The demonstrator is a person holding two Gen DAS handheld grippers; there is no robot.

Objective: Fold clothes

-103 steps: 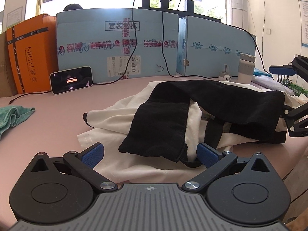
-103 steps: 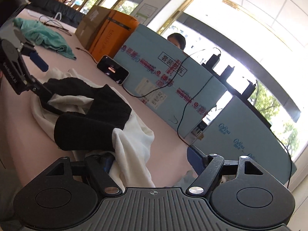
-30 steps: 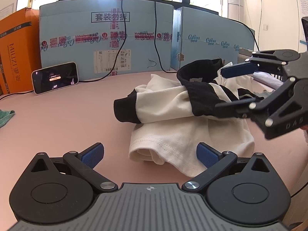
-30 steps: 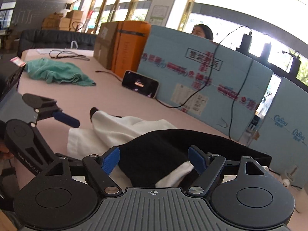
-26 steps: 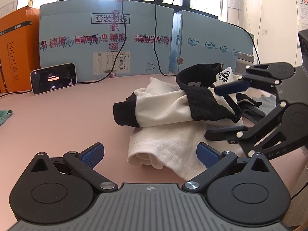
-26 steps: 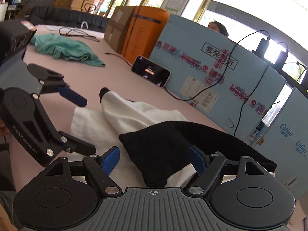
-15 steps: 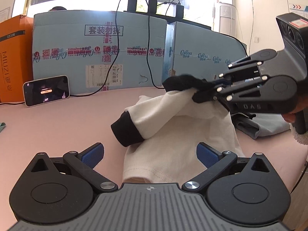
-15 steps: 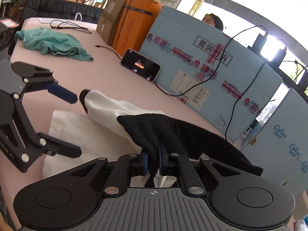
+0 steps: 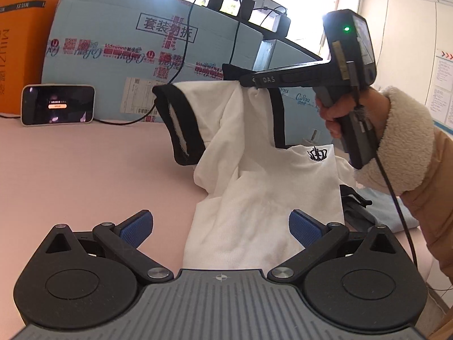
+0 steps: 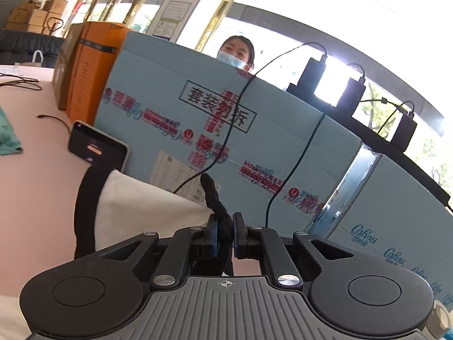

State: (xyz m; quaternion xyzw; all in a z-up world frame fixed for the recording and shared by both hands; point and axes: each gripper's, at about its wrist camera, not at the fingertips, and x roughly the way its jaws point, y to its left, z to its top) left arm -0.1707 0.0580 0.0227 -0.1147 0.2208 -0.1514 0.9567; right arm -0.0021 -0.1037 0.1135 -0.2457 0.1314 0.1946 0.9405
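So the right gripper (image 10: 225,233) is clamped down on the black collar trim (image 10: 218,212) of the white shirt (image 9: 254,192); in the right wrist view, bottom centre, the dark fabric is squeezed between the two pads and pokes up above them. In the left wrist view that same gripper comes in from the upper right, held by a hand (image 9: 334,113) in a fluffy cream cuff (image 9: 405,147); the shirt hangs from its tip in the middle of the frame, with the lower part draped down onto the pink table (image 9: 85,175); a black-edged sleeve (image 9: 181,124) sticks out toward the left, and a little black crown logo (image 9: 317,153) sits right of centre.

The left gripper (image 9: 220,226) at the bottom of its own frame has its blue pads (image 9: 136,226) spread wide, nothing pinched; the shirt's hem lies between them, closer to the right one, but I can't tell if it actually touches.

Background stuff: a phone (image 9: 58,104) with a lit screen leans at mid left against a big light-blue carton (image 9: 127,56); an orange box (image 9: 19,42) fills the upper left corner; black chargers (image 9: 246,4) with cables sit along the carton's top edge; a crumpled bluish cloth (image 9: 388,212) lies at lower right behind the shirt.
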